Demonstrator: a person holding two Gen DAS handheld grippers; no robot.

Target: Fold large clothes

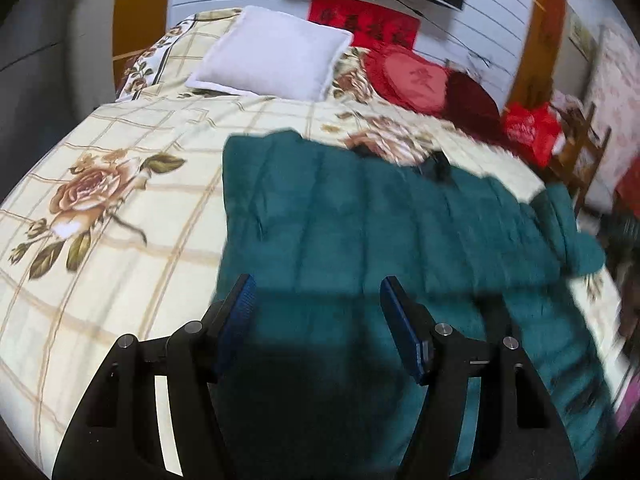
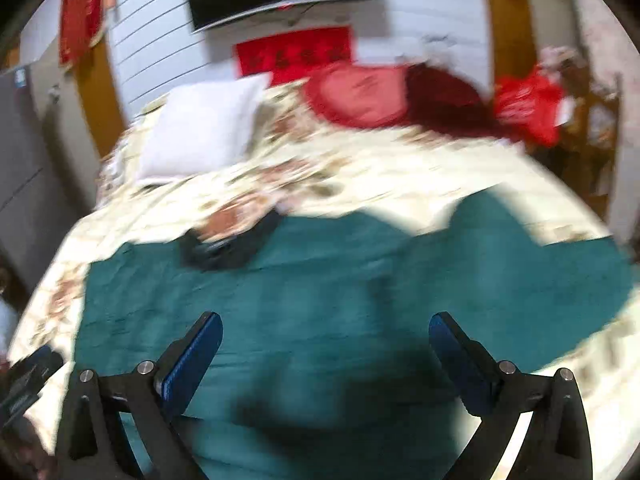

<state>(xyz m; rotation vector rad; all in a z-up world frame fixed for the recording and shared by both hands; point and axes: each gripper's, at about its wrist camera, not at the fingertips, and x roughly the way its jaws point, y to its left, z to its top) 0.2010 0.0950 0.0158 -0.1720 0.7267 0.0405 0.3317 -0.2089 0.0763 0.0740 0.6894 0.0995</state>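
1. A bed with a cream floral quilt (image 1: 120, 184) fills both views.
2. The teal quilted jacket (image 1: 360, 216) lies spread flat across the quilt's near half, a dark collar (image 2: 228, 248) at its far edge.
3. A white pillow (image 1: 272, 56) and a red heart-shaped cushion (image 1: 412, 76) sit at the head.
4. A red wall banner (image 1: 364, 20) bears dark characters, too blurred to read.
5. The right gripper (image 2: 324, 352) hangs over the jacket, jaws spread wide, holding nothing.
6. The left gripper (image 1: 318, 316) hangs over the jacket, jaws partly open and empty.
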